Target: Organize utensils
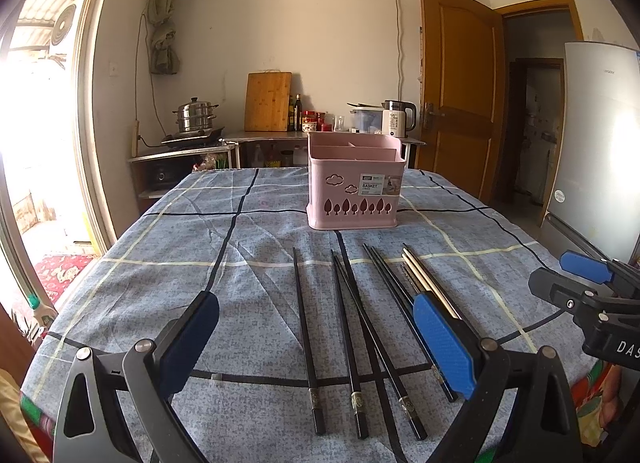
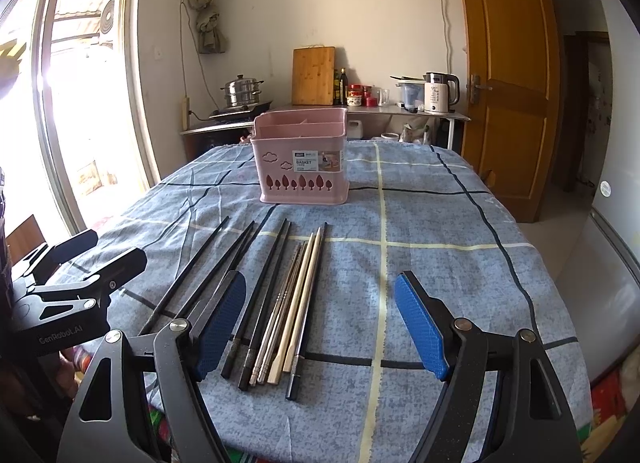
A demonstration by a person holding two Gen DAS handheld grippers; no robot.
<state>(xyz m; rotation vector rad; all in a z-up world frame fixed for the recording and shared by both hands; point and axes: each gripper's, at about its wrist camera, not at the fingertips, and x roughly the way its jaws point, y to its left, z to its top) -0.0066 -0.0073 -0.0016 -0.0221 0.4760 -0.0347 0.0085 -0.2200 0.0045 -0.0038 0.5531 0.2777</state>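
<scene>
1. blue checked cloth (image 2: 440,223) covers the worktop to its rounded edges, hanging over the near rim.
2. pink utensil basket (image 1: 354,187) stands upright near the far edge, its divided compartments holding nothing that can be seen.
3. black chopsticks (image 1: 344,335) lie loosely fanned on the cloth at the near side, with pale metal and wood-toned chopsticks (image 2: 296,311) bunched just beside them on the right.
4. left claw (image 1: 316,343) hovers spread wide over the black sticks, pinching nothing.
5. right claw (image 2: 320,327) hangs spread wide too, its left blue pad beside the bunch, its right pad over bare cloth.
6. bare cloth runs between sticks and basket, and along the worktop's right side up to the edge near the wooden door (image 2: 508,75).
</scene>
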